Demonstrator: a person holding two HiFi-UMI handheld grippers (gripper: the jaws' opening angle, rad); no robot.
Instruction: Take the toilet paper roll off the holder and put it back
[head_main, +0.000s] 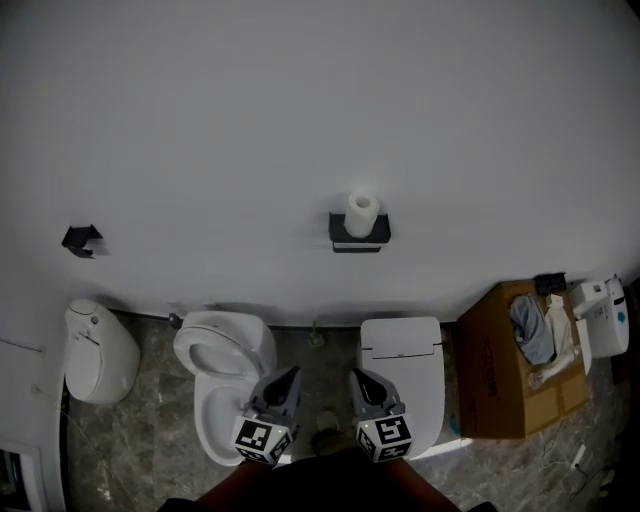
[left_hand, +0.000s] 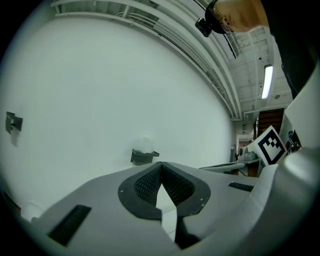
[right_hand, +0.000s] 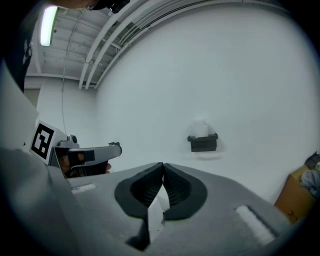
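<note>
I see a plain white wall filling most of my head view. Grey marbled floor runs below it. An open toilet sits at seven o'clock, a lidded toilet at five and a cardboard box at four. A ceiling strip light glows overhead.

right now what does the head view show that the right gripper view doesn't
Head view only: the open toilet, the lidded toilet and a black bracket on the wall. Right gripper view only: a ceiling light. Both: the toilet paper roll standing on its holder, and the cardboard box.
</note>
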